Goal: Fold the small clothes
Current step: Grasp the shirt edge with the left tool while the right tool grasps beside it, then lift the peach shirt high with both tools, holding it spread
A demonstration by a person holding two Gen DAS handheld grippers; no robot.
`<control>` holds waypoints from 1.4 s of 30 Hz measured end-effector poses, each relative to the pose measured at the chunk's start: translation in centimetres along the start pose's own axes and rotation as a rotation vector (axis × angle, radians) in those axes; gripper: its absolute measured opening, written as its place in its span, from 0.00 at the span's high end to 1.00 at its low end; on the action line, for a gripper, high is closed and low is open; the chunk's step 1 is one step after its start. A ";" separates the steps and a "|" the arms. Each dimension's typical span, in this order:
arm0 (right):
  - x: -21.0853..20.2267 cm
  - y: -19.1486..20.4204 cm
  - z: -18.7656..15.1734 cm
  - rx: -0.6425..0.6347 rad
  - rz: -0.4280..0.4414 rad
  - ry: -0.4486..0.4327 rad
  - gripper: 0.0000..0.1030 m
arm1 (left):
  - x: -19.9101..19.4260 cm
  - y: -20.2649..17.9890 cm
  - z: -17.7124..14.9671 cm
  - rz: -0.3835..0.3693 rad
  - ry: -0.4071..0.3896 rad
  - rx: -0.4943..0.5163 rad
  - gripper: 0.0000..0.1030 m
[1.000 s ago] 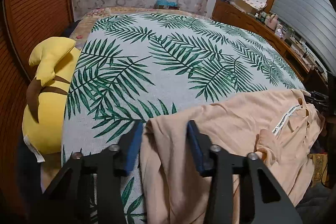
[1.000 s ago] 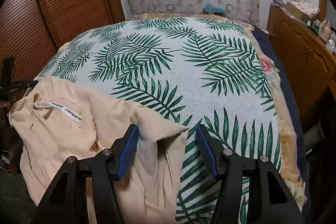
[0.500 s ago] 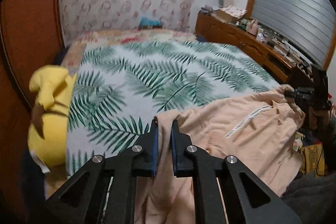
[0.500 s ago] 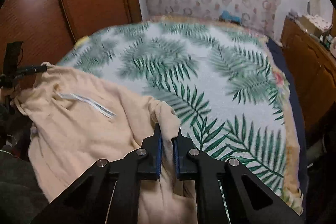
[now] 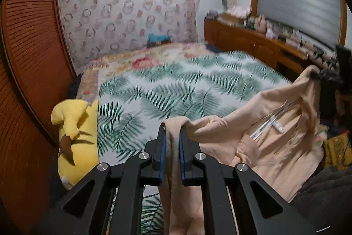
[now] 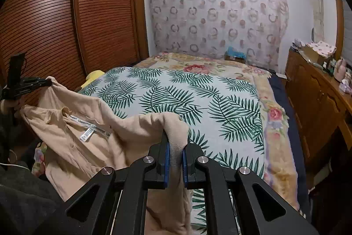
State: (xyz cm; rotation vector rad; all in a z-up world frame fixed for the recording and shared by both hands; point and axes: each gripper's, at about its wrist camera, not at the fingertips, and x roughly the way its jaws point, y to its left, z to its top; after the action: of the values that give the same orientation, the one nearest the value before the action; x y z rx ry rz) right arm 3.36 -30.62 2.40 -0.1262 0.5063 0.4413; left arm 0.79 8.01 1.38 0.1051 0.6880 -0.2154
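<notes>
Left wrist view: one peach shirt [image 5: 275, 136], count 1, hangs lifted at lower right of frame, above the near edge of one leaf-print bedspread [image 5: 176, 89]. One white neck label [image 6: 88, 136] shows in the right wrist view, left of centre. Two tongs. Left gripper [image 5: 172, 147]: blue pads nearly together, clamped on a bunched fold of the shirt at bottom centre; cloth drapes down between them. Right gripper [image 6: 175, 153]: same, pinched on another fold at bottom centre. Shirt spans between both, sagging. One yellow plush toy [image 5: 74, 136] at left edge of the bed. One wooden louvred wardrobe [image 6: 66, 14] at upper left.
</notes>
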 end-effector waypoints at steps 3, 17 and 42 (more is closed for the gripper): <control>0.8 0.1 -0.7 0.001 0.003 0.021 0.92 | 2.6 0.8 -1.0 -0.010 0.075 -0.016 0.90; 4.6 -0.2 -0.5 0.012 -0.003 0.101 0.92 | 7.9 1.1 -3.9 -0.088 0.304 0.031 0.89; -4.3 1.1 2.9 0.002 0.005 -0.110 0.92 | -5.1 1.2 1.3 -0.076 -0.142 -0.110 0.93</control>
State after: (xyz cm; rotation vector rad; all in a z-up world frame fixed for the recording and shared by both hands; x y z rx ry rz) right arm 0.73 -30.58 7.06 -0.0983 0.3993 0.4495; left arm -1.98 9.80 5.65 -0.0420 0.5615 -0.2553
